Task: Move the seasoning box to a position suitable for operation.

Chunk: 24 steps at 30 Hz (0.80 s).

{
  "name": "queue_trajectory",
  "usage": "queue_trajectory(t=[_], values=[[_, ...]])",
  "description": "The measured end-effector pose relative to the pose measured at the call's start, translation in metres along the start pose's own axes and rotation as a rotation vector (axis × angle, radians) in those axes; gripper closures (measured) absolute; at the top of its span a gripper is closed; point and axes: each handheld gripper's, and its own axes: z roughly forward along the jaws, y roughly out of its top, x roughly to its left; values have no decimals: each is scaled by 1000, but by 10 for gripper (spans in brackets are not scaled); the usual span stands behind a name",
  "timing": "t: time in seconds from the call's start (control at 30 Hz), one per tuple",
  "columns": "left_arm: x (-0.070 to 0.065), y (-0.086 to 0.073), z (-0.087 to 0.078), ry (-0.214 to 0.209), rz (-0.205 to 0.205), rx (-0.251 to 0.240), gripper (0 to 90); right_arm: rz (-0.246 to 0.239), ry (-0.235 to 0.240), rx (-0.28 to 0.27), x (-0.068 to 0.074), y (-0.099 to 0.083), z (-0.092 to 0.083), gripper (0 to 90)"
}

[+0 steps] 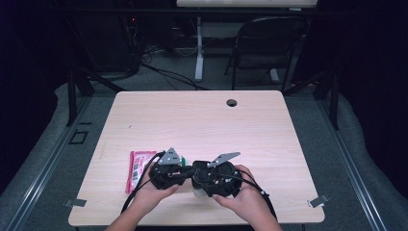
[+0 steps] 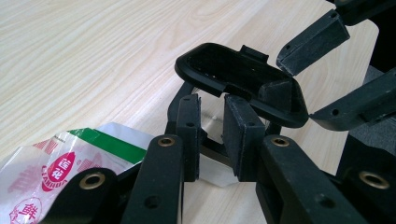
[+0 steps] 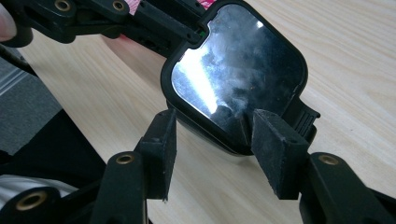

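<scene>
A small clear box (image 1: 197,191) with a black hinged lid (image 2: 233,70) stands near the table's front edge, its lid flipped up. The lid's glossy face (image 3: 238,70) mirrors the room. My left gripper (image 2: 212,135) has its pads a narrow gap apart at the box's rim below the hinge, with clear plastic in the gap, and I see no pressing. My right gripper (image 3: 217,149) is open, one pad on each side of the lid's free edge and apart from it. From the left gripper view the right gripper (image 2: 327,74) gapes above and below that edge. Both grippers meet tip to tip (image 1: 192,174).
A pink, white and green snack packet (image 1: 137,168) lies flat just left of the left gripper, and its end (image 2: 60,163) reaches under that gripper's jaws. The wooden table (image 1: 202,120) has a cable hole (image 1: 232,102) at the back. A folding chair (image 1: 269,43) stands beyond the table.
</scene>
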Motion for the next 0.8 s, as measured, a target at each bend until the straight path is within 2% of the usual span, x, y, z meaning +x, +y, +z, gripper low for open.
queue_trajectory(t=[0.1, 0.17, 0.4, 0.57, 0.63, 0.8], values=[[0, 0, 0, 2, -2, 0, 757, 7, -12, -5, 2, 0, 1, 504], [0, 0, -1, 2, -4, 0, 750, -6, -22, 4, 4, 1, 0, 498], [0, 1, -1, 4, -10, -10, 731, -42, -54, -19, 13, 1, 2, 460], [0, 1, -2, 4, -13, -8, 725, -53, -84, -20, 14, 1, 4, 457], [0, 1, -2, 3, -14, -8, 720, -46, -95, -15, 13, 1, 5, 458], [0, 1, -1, 6, -16, -12, 711, -29, -86, -23, 10, 1, 5, 455]])
